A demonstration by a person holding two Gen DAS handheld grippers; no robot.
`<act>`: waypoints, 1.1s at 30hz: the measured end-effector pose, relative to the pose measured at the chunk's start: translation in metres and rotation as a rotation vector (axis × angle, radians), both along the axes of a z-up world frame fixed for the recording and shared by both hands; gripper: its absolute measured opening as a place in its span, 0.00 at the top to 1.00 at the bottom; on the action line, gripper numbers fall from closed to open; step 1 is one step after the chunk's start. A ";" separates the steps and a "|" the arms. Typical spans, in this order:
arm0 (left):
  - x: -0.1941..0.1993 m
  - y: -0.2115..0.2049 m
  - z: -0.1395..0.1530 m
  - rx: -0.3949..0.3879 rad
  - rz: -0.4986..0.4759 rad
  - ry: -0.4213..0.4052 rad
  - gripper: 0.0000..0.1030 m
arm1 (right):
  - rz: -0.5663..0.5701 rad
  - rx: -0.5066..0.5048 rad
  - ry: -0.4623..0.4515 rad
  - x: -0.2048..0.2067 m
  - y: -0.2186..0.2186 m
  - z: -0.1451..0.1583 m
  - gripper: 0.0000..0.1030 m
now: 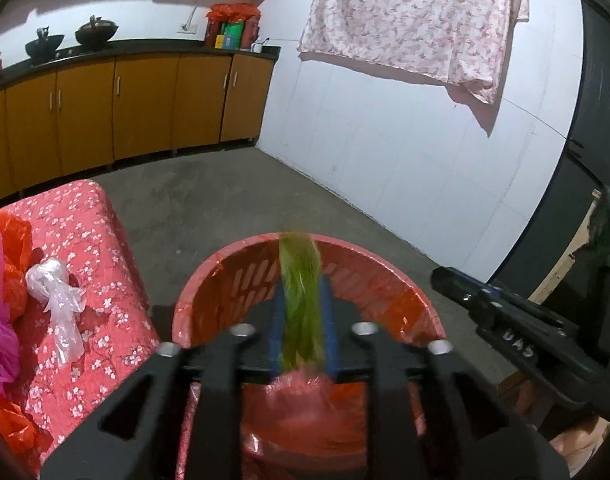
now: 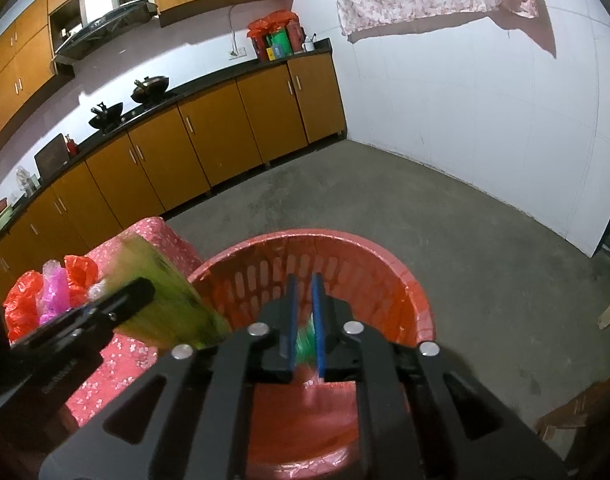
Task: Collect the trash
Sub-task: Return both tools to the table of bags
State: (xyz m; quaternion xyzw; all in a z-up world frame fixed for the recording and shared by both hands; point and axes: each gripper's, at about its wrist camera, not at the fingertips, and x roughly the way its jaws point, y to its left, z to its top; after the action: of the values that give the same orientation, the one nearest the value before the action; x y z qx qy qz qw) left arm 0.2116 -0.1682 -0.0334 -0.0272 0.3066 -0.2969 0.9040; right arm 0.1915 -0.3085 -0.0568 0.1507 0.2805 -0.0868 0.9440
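The red bin [image 1: 209, 296] is slotted plastic lined with a glossy red film. Both the left claw [image 1: 303, 320] and the right claw [image 2: 305, 320] are matt black with shiny metal bolts and blue pads. The green trash [image 1: 301, 296], motion-blurred, looks like thin plastic. A clear bag [image 1: 59, 300] is crinkly film on a flowered cloth cover [image 1: 93, 240]. The floor [image 1: 225, 192] is rough concrete; the cabinets [image 1: 145, 104] are smooth wood-look.

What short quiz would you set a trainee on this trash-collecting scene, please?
1. True or false: the clear plastic bag lies inside the red basket.
2. What colour is the blurred item between the fingers of the left gripper? A green, B blue, C white.
3. Fill in: the right gripper hangs over the ___.
Key: 1 false, it lies on the flowered table; 2 A; 3 basket.
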 end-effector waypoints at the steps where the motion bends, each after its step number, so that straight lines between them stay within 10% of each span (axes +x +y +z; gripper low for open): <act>1: 0.000 0.002 0.000 -0.001 0.007 -0.001 0.57 | -0.005 -0.002 -0.003 -0.002 -0.001 0.001 0.82; 10: -0.011 0.028 0.008 0.009 0.089 -0.023 0.52 | -0.054 -0.045 -0.036 -0.020 -0.002 0.015 0.55; 18: -0.053 0.077 0.021 0.099 0.225 -0.119 0.36 | -0.013 -0.123 -0.117 -0.039 0.041 0.031 0.07; 33: -0.107 0.251 0.006 0.262 0.656 -0.157 0.18 | 0.275 -0.149 -0.128 -0.046 0.179 0.029 0.04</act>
State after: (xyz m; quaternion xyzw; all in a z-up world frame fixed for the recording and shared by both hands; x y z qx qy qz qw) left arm 0.1046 0.0827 -0.0270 0.0148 0.2465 0.0498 0.9677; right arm 0.1455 -0.1291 -0.0278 0.0455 0.2307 0.0325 0.9714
